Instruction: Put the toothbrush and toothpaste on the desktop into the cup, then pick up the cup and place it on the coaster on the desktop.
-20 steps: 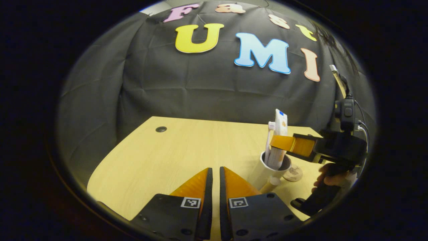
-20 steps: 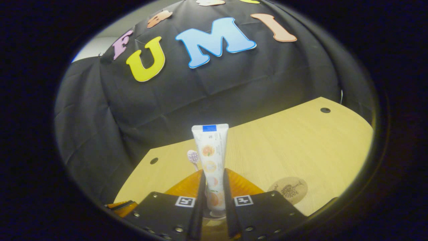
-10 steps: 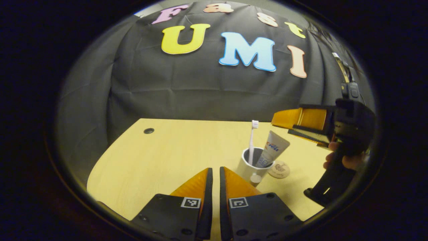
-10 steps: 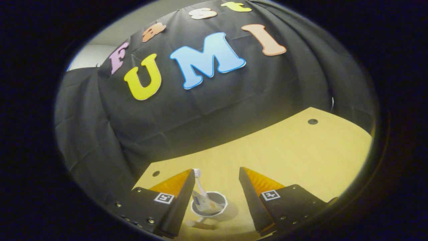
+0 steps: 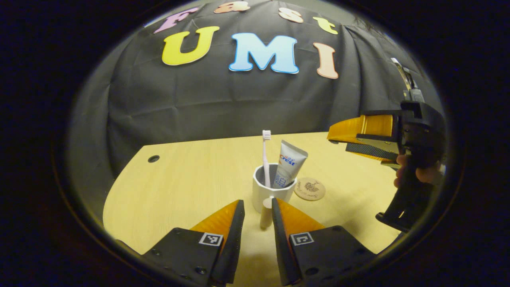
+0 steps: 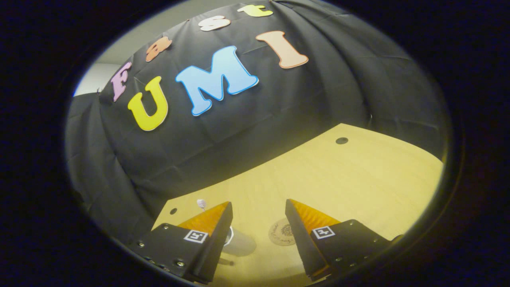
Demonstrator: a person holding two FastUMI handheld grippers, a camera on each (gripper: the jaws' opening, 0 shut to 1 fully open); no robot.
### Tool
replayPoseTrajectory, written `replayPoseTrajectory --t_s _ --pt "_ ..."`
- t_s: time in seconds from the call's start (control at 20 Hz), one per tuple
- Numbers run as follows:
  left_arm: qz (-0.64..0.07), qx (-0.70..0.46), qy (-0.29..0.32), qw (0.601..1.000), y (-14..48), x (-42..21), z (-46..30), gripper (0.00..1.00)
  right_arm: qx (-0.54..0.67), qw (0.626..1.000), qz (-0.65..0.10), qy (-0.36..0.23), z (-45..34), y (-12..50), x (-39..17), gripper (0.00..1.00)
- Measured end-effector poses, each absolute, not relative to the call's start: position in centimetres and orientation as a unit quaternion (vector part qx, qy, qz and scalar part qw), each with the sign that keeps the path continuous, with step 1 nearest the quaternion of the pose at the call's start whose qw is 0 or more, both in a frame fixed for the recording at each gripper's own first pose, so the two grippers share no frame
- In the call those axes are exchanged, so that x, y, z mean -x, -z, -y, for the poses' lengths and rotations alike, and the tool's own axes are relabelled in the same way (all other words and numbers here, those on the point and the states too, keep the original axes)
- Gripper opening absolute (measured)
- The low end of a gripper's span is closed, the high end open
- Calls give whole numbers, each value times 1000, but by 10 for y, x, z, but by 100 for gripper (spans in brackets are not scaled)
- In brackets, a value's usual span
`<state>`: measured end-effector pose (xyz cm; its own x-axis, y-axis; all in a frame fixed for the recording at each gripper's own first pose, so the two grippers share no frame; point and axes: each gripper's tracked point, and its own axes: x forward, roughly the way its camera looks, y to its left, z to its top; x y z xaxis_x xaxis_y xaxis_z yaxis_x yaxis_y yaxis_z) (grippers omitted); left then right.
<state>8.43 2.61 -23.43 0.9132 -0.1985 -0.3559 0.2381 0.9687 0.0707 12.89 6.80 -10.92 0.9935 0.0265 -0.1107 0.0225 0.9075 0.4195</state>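
Both grippers apart, empty; coaster (image 5: pixel 309 188) just beside cup (image 5: pixel 267 193) w/ toothbrush (image 5: pixel 265 157), toothpaste (image 5: pixel 289 167).

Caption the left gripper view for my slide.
Toothbrush and toothpaste stand in the cup beside the coaster.

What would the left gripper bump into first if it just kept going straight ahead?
Probably the cup's handle, which sticks out toward the left gripper and sits in the gap between its open fingers. Right behind it is the white cup holding the toothbrush and toothpaste. Depth is hard to judge.
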Motion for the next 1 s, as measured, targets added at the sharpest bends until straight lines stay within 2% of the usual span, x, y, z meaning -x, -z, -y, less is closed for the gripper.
replayPoseTrajectory --t_s 0.15,0.35,0.4,0.45,0.65,0.75,0.85,0.9,0.95,1.0 --pt "-190 -75 123 971 245 -88 -14 54 -216 974 -63 2 -61 113 -124 80" --pt "-201 -90 128 967 254 -97 -5 54 -228 971 -68 5 -51 117 -124 80" --pt "-206 -92 127 966 258 -99 -4 44 -230 971 -71 7 -49 120 -124 80" --pt "-210 -94 126 965 261 -102 -4 54 -233 970 -73 9 -46 121 -126 80" --pt "-226 -104 125 961 273 -114 -5 54 -238 968 -82 16 -39 128 -131 80" --pt "-240 -115 124 956 280 -118 -8 49 -242 966 -87 21 -37 132 -136 80" --pt "-257 -130 132 949 288 -120 -9 54 -249 964 -92 25 -34 136 -140 80" --pt "-266 -139 137 944 291 -120 -8 44 -254 962 -94 28 -34 138 -143 80" --pt "-275 -148 140 939 294 -121 -9 55 -259 961 -97 29 -33 139 -146 80" --pt "-284 -157 144 935 297 -123 -9 55 -263 959 -99 29 -33 141 -148 80"
